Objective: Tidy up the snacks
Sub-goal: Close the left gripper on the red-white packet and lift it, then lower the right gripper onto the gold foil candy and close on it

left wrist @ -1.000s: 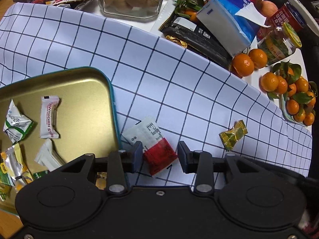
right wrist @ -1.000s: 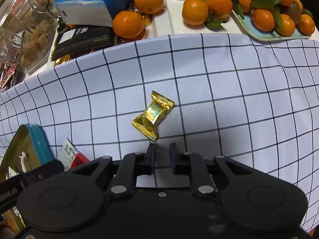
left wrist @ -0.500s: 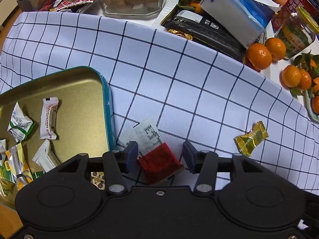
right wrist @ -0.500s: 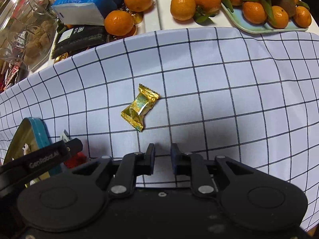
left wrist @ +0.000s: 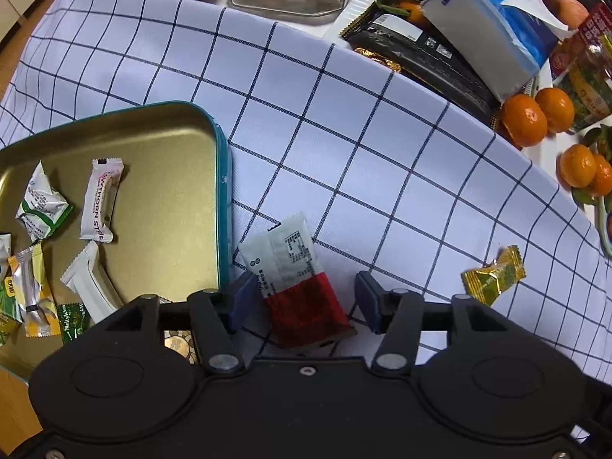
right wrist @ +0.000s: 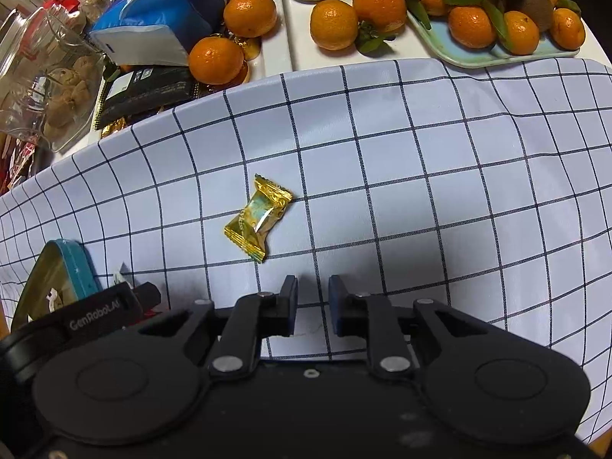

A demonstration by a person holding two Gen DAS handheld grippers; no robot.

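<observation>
Left gripper (left wrist: 302, 298): jaws spread wide, having just been opening; a red-and-white sachet lies between them, and neither pad presses on it.
Red-and-white sachet (left wrist: 294, 287): flat on the checked cloth, lower middle of the left wrist view, white end pointing up-left and red end toward the gripper body; its white corner lies just beside the tin's rim.
Right gripper (right wrist: 313, 302): jaws drawn nearly together, only a narrow gap, with nothing between them; bare cloth shows below, in the lower middle of the right wrist view.
Gold candy (right wrist: 258, 218): a foil-wrapped sweet lying on the cloth just above and left of the right gripper's tips, apart from them; in the left wrist view it sits at the lower right (left wrist: 493, 275).
Tin (left wrist: 223, 176): teal outside, gold inside, at the left of the left wrist view; several wrapped sweets lie in it, among them a white hawthorn strip (left wrist: 101, 202) and a green-and-white packet (left wrist: 42, 206).
Checked cloth (right wrist: 420, 176): white with dark grid lines, covering the middle of both views.
Beyond the cloth, upper edge: mandarins (right wrist: 332, 25), a blue tissue pack (right wrist: 168, 11), a black packet (right wrist: 149, 90), a glass jar (right wrist: 46, 88) of walnuts, a pale blue tray (right wrist: 497, 51) of leafy mandarins.
</observation>
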